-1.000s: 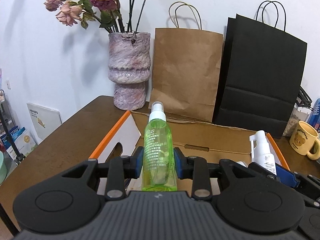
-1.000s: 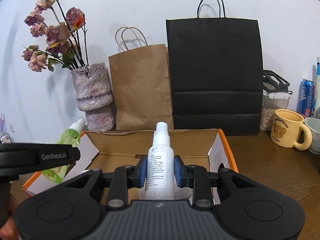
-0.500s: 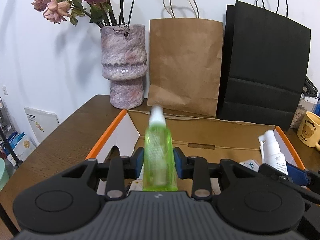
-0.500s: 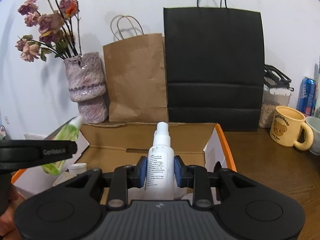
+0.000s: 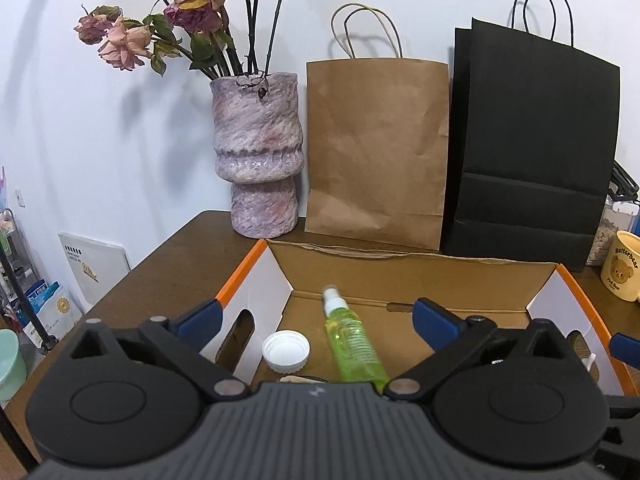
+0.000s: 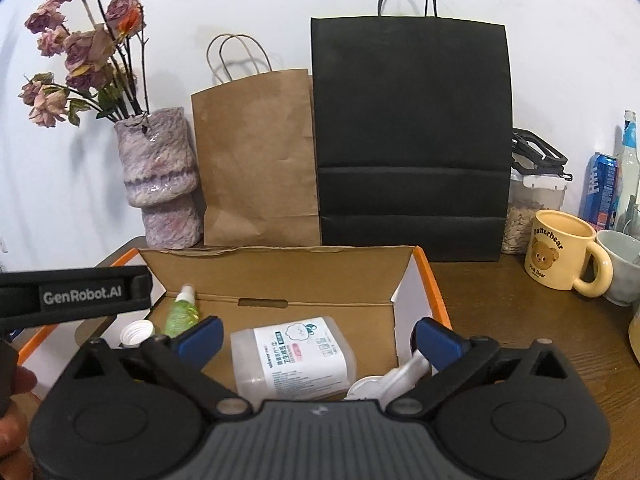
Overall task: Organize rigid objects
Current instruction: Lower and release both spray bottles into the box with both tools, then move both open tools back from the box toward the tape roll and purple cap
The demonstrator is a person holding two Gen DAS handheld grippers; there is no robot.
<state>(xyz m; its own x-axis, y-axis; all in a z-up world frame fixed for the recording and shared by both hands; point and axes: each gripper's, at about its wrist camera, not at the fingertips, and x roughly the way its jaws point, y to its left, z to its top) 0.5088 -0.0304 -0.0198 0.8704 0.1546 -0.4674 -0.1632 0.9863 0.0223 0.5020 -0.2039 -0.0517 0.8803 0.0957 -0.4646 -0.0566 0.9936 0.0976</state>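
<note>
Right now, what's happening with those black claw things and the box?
A person is tidying small items into an open cardboard box with orange edges. Both jaws have just been opening. The left gripper is open, and the green see-through spray bottle lies on the box floor beneath the jaws, beside a white plastic cap. The right gripper is open too; the white spray bottle lies in the box by a white wipes pack.

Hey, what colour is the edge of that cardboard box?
Orange, along the cardboard box rim; clearest in the left wrist view.
</note>
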